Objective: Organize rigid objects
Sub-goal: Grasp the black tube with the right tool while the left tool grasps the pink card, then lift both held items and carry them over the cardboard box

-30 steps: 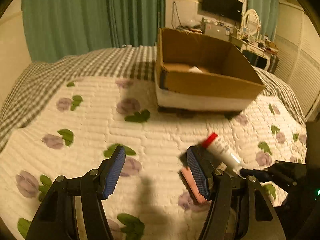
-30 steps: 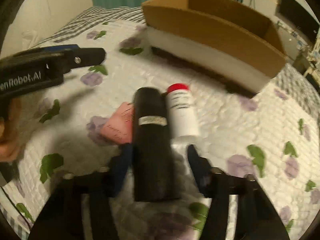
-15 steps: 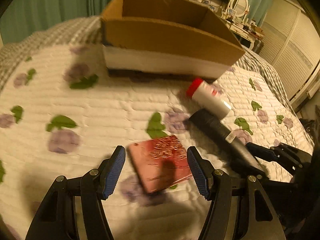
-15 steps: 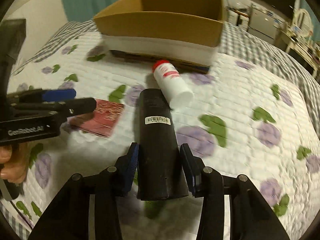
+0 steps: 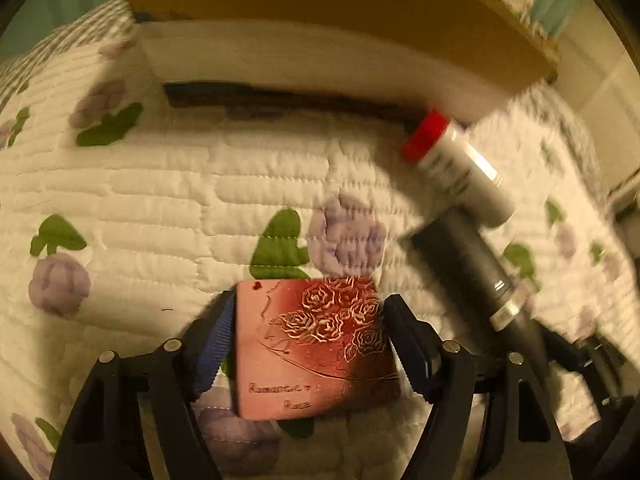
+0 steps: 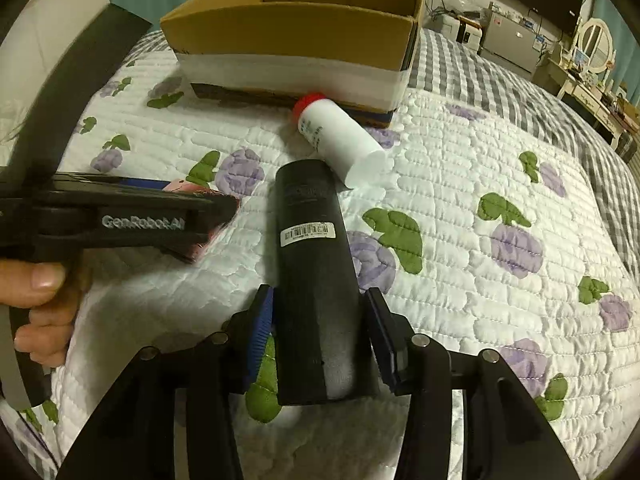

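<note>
Left wrist view
Left gripper (image 5: 308,336): jaws closed in on the flat pink-and-red rectangular box with embossed roses (image 5: 316,344), one blue-padded finger against each side edge.
Pink box: low over the white quilted bedspread with purple flowers and green leaves (image 5: 160,208), near edge of the picture; whether it touches the quilt I cannot tell.
Black cylindrical tube (image 5: 476,272): to the right, lying slantwise, its near end reaching toward the other gripper; blurred.
White plastic bottle with red cap (image 5: 460,164): far right, on its side, base just beside the tube's far end, cap toward the box.
Brown cardboard box with a white band round its base (image 5: 320,20): far side, filling the top of the picture.

Right wrist view
Right gripper (image 6: 320,328): jaws pressed to both sides of the black cylindrical tube (image 6: 312,264) at its near end; the tube points away toward the cardboard box (image 6: 296,36).
White bottle (image 6: 340,140): lying just beyond the tube's far end, red cap almost at the box's base.
Left gripper (image 6: 216,204): at the left, side-on, the pink box (image 6: 188,188) partly hidden behind it.
Bed: quilt (image 6: 480,184) in the middle, grey checked cover (image 6: 460,64) far right.
</note>
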`<state>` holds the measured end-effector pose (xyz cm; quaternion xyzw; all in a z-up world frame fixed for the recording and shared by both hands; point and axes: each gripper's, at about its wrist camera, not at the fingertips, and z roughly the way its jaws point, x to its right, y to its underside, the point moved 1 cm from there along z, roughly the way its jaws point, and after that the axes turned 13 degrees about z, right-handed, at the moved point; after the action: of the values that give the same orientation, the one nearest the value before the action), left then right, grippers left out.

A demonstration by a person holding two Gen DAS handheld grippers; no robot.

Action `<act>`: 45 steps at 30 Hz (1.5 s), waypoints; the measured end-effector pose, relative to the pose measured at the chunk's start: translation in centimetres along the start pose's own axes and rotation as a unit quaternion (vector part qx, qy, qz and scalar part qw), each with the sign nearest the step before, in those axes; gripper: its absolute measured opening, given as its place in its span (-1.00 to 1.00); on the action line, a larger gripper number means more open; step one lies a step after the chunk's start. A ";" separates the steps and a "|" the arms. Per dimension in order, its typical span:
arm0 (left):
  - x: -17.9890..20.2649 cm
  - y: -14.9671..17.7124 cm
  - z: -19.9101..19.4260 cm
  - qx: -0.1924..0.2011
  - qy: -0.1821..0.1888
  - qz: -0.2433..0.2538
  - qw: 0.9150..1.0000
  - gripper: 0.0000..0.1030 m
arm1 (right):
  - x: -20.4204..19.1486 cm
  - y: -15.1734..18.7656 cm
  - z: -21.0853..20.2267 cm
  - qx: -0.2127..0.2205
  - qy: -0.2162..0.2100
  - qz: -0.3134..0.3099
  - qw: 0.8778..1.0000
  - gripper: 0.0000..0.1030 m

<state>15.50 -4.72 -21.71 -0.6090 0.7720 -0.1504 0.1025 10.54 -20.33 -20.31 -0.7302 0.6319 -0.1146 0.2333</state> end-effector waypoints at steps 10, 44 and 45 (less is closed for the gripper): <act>-0.3 1.1 -0.1 0.021 0.007 0.001 1.000 0.44 | 0.0 -0.4 0.2 -0.002 0.002 -0.002 1.000 -0.14; -0.1 2.8 -22.7 0.294 -0.040 0.037 0.954 0.40 | -3.7 -2.2 -17.4 0.210 -0.030 0.014 0.977 -0.19; -0.1 2.7 -23.3 0.300 -0.042 0.040 0.952 0.40 | -3.9 -2.6 -18.3 0.221 -0.031 0.013 0.975 -0.19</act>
<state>5.17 -1.53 -0.92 -0.5245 0.7098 -0.3457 0.3188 3.66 -19.87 -2.73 -0.6559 0.5927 -0.2255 0.4095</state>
